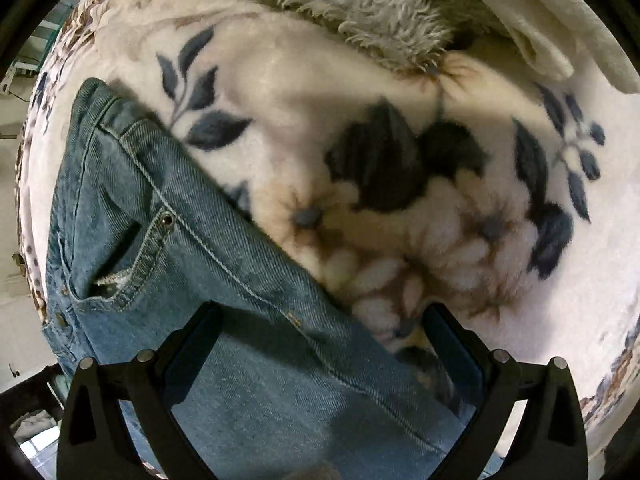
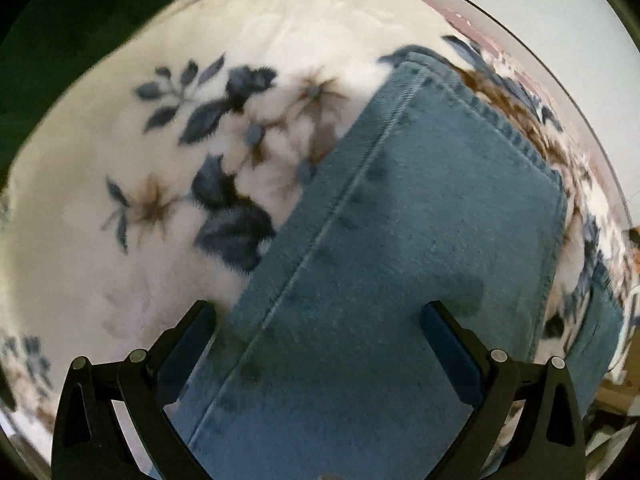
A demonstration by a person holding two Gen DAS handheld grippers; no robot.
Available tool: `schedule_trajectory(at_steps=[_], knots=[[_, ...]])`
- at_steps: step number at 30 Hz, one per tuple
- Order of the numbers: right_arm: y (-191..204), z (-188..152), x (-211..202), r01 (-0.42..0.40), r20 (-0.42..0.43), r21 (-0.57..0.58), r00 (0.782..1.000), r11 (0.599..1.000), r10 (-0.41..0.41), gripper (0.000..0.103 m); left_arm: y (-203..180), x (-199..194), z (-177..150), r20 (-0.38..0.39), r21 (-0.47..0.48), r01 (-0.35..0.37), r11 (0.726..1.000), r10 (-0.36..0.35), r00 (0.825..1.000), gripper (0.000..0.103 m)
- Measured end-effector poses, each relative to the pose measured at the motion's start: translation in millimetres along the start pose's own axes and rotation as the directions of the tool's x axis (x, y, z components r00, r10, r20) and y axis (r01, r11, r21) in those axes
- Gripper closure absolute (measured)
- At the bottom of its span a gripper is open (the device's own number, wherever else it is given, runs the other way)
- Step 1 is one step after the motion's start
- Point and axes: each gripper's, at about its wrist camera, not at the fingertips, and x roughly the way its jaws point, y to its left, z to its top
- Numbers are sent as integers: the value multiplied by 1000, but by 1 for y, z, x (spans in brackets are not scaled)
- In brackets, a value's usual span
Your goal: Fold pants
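Blue denim pants [image 1: 168,248] lie flat on a white floral blanket [image 1: 400,200]. The left wrist view shows their waist end with a front pocket and rivet [image 1: 165,220]. My left gripper [image 1: 320,316] hovers open over the upper leg, fingers spread wide with nothing between them. In the right wrist view the leg end of the pants [image 2: 400,220] stretches away, its stitched hem [image 2: 492,116] at the far right. My right gripper [image 2: 320,312] is open above the leg, its left fingertip [image 2: 200,316] near the pants' left edge.
A shaggy grey throw [image 1: 340,4] and a cream folded cloth [image 1: 540,20] lie at the blanket's far side in the left wrist view. The blanket [image 2: 120,240] spreads left of the pants in the right wrist view; its edge runs just beyond the hem.
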Motion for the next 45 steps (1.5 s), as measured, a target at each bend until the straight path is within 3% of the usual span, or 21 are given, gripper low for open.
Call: schedule_trajectory(at_steps=[3,5,6,7,8,9,10,14,20,22,25,27,32,36,38,39,40,41,42,44,45], knots=[[15,-4,1,15,31,-60,999,998,-13,4,5,-13,-1,32,12,40,999,-40,999,5],[19,-7,-1,1,23,-80,1000,997,0,13,12,-23,-6,61,24,74,997,-76,995,23],[21,-8,-3,-11,18,-89,1000,996,12,24,14,-34,-11,94,46,81,996,-86,992,34],[24,-9,-6,-16,14,-99,1000,995,18,32,17,-44,-18,121,65,87,994,-94,988,62],[27,-12,-9,-18,15,-110,1000,994,20,52,21,-55,-25,152,92,107,990,-120,981,79],[31,-16,-15,-29,16,-126,999,992,32,78,24,-62,-31,163,105,129,986,-145,976,86],[34,-18,-17,-29,13,-137,999,990,31,86,28,-68,-35,161,120,180,976,-198,967,98],[32,-31,-34,-65,36,-152,997,986,71,98,58,-93,-54,196,158,282,946,-310,930,98],[-4,-51,-72,-148,62,-165,985,975,160,98,137,-148,-100,223,148,429,891,-452,863,100],[-30,-61,-87,-180,56,-155,980,971,191,98,183,-140,-112,210,143,468,872,-489,847,100],[-76,-79,-112,-207,72,-158,973,965,221,98,246,-115,-146,183,149,485,862,-506,843,100],[-134,-87,-131,-198,80,-169,974,965,214,98,278,-101,-180,149,133,477,869,-493,857,100],[-217,-130,-129,-113,77,-182,989,977,129,98,342,-31,-225,25,69,435,898,-437,899,102],[-251,-156,-96,-83,39,-169,995,982,91,98,369,-9,-230,-16,-17,473,881,-473,881,101],[-262,-163,-81,-82,22,-165,996,983,86,98,379,-19,-227,4,-36,515,857,-515,857,97],[-265,-168,-75,-117,-12,-128,993,985,116,92,380,-24,-224,17,-27,522,853,-522,853,94],[-267,-173,-73,-136,-27,-114,991,984,134,88,382,-31,-218,39,-19,534,845,-533,845,83],[-270,-179,-74,-159,-32,-102,987,982,157,74,383,-36,-212,63,-14,546,837,-545,836,71],[-270,-188,-76,-192,-29,-88,981,977,190,58,384,-40,-206,88,-9,549,836,-547,833,65],[-270,-205,-81,-237,-23,-70,972,969,236,43,389,-38,-192,129,-17,551,835,-544,829,47],[-267,-222,-84,-271,-36,-59,962,961,269,43,391,-37,-183,136,-27,552,833,-544,828,44]])
